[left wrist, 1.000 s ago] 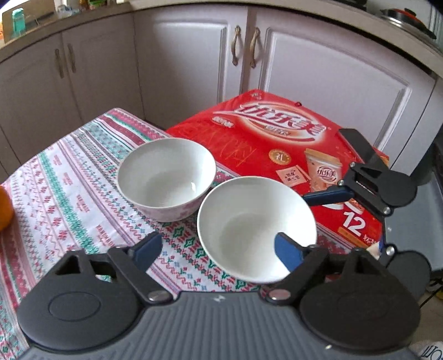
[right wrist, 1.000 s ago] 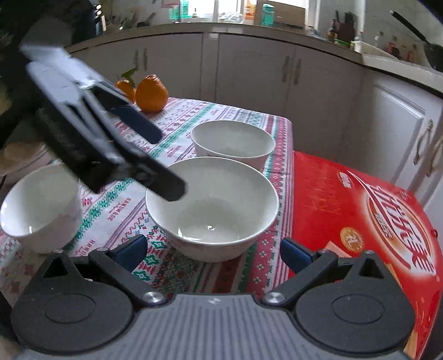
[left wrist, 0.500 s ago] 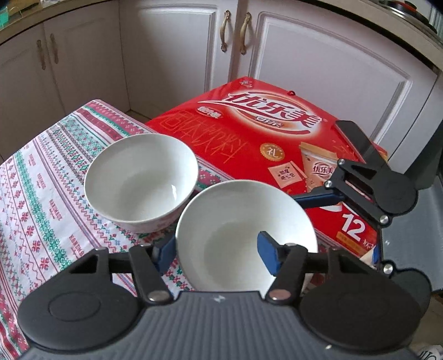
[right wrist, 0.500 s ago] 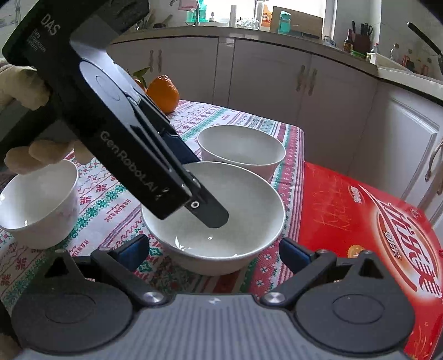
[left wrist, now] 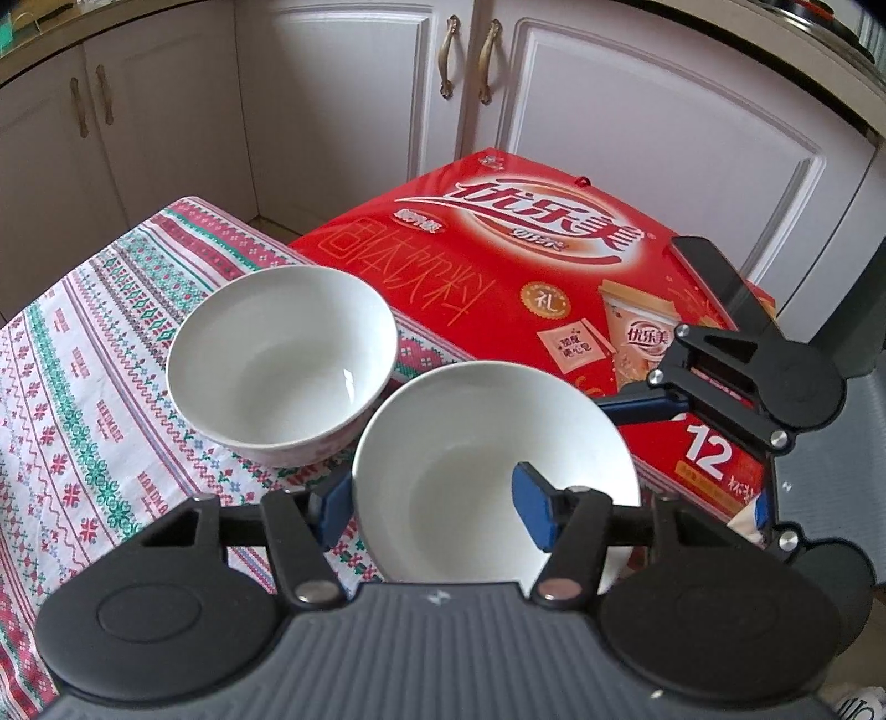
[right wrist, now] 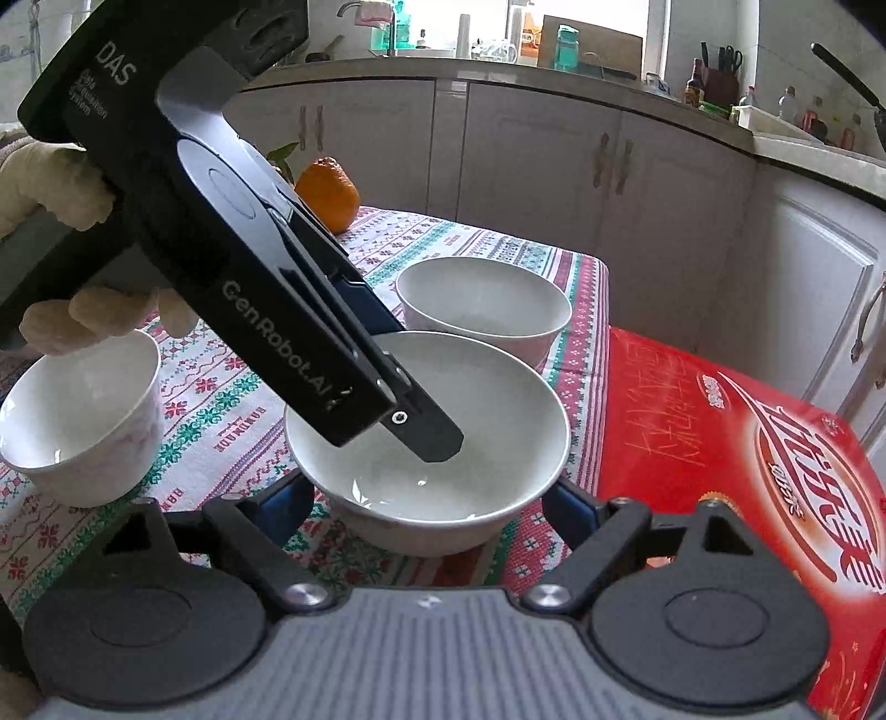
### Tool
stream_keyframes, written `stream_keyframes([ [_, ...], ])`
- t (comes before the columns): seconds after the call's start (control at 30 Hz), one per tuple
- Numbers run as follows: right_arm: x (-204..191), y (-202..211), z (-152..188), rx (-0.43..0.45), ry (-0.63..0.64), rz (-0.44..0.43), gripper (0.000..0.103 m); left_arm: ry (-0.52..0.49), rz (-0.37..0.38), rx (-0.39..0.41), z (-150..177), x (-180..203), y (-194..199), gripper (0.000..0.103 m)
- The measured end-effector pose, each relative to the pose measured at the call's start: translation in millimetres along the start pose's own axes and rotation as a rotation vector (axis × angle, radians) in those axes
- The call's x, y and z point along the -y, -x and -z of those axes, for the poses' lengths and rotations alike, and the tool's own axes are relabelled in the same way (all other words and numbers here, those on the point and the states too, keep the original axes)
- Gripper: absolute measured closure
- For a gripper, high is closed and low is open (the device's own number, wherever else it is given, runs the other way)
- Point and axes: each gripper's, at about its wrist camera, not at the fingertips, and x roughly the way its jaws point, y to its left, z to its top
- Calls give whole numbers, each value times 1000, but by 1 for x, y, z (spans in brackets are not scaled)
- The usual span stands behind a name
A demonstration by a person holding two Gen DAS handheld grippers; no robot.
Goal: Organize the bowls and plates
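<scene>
My left tool [left wrist: 437, 507] is closing on the near bowl [left wrist: 493, 471], one pad inside its wall and one outside, while my right tool [right wrist: 426, 507] narrows around its base. Glazed, stiff, slippery and breakable, it needs a firm rim pinch.

Soft daylight is coming from the window [right wrist: 587, 27] behind the counter — it is blowing out to white. Small glints are showing inside the near bowl [right wrist: 426, 437]. Fisheye bending is warping the cabinets [left wrist: 354, 111] at the edges; corners are perhaps slightly soft.
</scene>
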Motion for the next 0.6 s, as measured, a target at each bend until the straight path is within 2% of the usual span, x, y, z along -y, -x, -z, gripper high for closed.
stream_keyframes([
  [0.33, -3, 10, -7, -14, -12, -18, 11, -8, -14, 6, 3, 9, 15, 44],
  [0.6, -19, 34, -18, -14, -17, -54, 11, 19, -24, 41, 15, 16, 47, 44],
])
